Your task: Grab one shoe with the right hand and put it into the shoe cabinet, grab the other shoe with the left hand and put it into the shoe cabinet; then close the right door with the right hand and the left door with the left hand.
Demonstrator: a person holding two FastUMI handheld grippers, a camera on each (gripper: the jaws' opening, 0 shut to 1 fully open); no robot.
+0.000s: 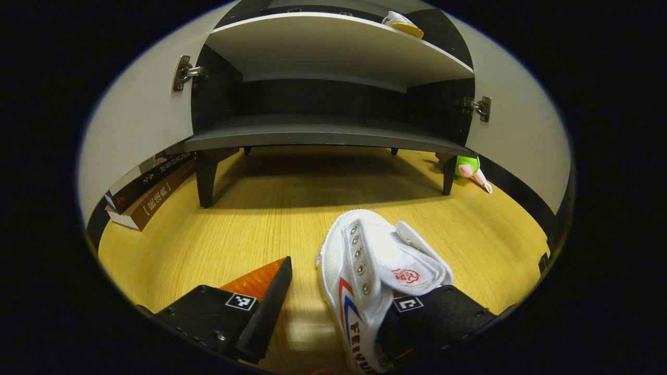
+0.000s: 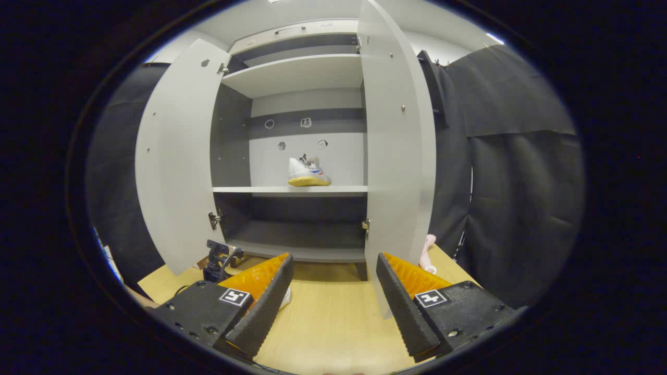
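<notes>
Left gripper view. Left tool low over the wooden bench, fingers spread wide. A white canvas shoe with red and blue side stripes lies on the bench in the gap, toe toward the cabinet. The right-hand finger sits at the shoe's heel end and overlaps it; the left-hand finger stands apart from the shoe, bare bench between. So the tool is open, not clamped on the shoe. Ahead, the shoe cabinet stands on short dark legs, both doors swung open, hinges visible on each side. Lower shelf dark, upper shelf pale. On the upper shelf, toward the right, the edge of a second white shoe with yellow sole. Books lie stacked at the left beside the cabinet's leg. A green and pink object lies by the right leg; what it is I cannot tell.

Right gripper view. Right tool held farther back from the cabinet, fingers apart, nothing between them: open. Left door and right door both stand open. The white shoe with yellow sole rests upright on the middle shelf, near the right side. Dark cloth hangs at the right. A small camera rig shows low left, near the bench edge.
</notes>
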